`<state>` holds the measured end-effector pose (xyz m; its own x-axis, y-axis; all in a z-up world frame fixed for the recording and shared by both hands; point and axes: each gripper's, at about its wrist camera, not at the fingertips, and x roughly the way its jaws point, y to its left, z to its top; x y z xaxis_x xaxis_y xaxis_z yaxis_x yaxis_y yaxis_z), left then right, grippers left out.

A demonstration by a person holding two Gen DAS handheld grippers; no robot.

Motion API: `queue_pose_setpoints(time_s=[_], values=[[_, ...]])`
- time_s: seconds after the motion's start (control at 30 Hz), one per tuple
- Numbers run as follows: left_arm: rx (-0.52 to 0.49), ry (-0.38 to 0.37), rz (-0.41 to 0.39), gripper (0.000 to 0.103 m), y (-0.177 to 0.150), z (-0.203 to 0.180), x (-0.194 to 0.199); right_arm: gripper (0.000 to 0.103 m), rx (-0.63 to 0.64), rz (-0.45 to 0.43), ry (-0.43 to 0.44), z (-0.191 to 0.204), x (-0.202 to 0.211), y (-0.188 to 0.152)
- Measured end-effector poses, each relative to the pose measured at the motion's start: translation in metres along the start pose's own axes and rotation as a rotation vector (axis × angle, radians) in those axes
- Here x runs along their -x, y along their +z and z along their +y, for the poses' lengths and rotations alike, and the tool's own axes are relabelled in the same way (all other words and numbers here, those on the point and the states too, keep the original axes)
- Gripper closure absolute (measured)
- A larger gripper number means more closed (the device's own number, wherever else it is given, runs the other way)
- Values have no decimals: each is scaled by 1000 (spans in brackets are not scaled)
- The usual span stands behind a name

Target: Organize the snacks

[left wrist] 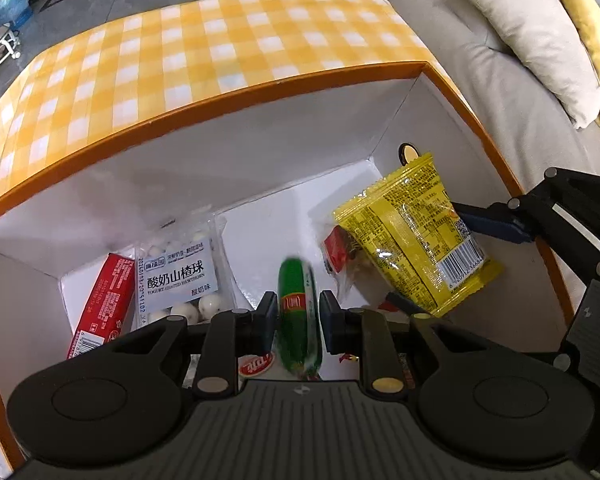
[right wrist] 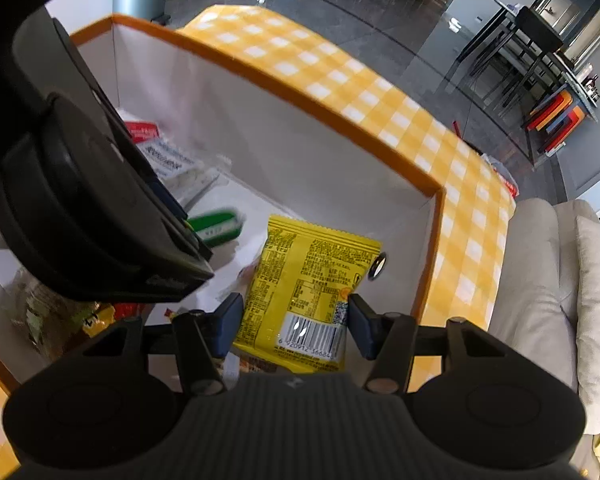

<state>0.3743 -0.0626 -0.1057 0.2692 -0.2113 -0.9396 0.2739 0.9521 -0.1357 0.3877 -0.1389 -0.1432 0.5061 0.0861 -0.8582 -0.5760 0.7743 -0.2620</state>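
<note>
A green snack stick (left wrist: 300, 312) is clamped between the fingers of the left gripper (left wrist: 299, 322), pointing steeply down into an open box (left wrist: 260, 92) with an orange rim and white inner walls. Beside it, toward the box's right wall, a yellow snack packet (left wrist: 416, 236) is held at its barcode end by the right gripper (right wrist: 296, 326), whose blue-padded fingers (right wrist: 360, 326) press on both edges of the packet at a middling width. The packet hangs tilted above the white box floor, near the right far corner.

On the box floor at the left side lies a clear bag of yogurt hawthorn balls (left wrist: 180, 276), and touching its left edge a red packet (left wrist: 104, 300) leans against the left wall. A small red-wrapped snack (left wrist: 338, 250) sits just behind the yellow packet, partly hidden by it. Under the left gripper a round red label (left wrist: 256, 364) shows; what it belongs to cannot be told.

The box stands on a worktop covered with a yellow-and-white checked cloth (left wrist: 180, 52). Beyond the box's right side is a beige sofa (left wrist: 512, 92) with a pale cushion (left wrist: 528, 36).
</note>
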Motion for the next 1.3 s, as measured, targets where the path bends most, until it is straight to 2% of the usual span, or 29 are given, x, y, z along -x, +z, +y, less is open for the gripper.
queue_pose_setpoints(time_s=[0.23,0.3,0.4,0.43,0.47,0.53,0.73,0.9,1.1,1.3], values=[[-17,19,-9,77,1,-4,8,48,8,15,17,1,5,-2],[-19,28,-20,72,2,-5,11,45,13,23,22,0,6,0],[-26,48,-37,53,1,-6,18,30,-4,23,38,-3,11,1],[-26,56,-47,42,0,-6,22,26,-19,23,46,-5,14,2],[-23,65,-60,34,-1,-6,26,23,-34,19,67,-7,17,2],[-12,87,-90,33,-3,-4,36,17,-68,18,98,-11,26,4],[-10,155,-200,33,-9,-3,74,17,-147,-30,110,-21,56,9],[-33,212,-339,33,-17,-7,119,12,-241,-120,95,-32,90,8],[-57,234,-482,32,-32,-20,168,9,-391,-223,96,-36,136,-2],[-74,270,-613,32,-51,-31,206,4,-442,-290,81,-26,180,-11]])
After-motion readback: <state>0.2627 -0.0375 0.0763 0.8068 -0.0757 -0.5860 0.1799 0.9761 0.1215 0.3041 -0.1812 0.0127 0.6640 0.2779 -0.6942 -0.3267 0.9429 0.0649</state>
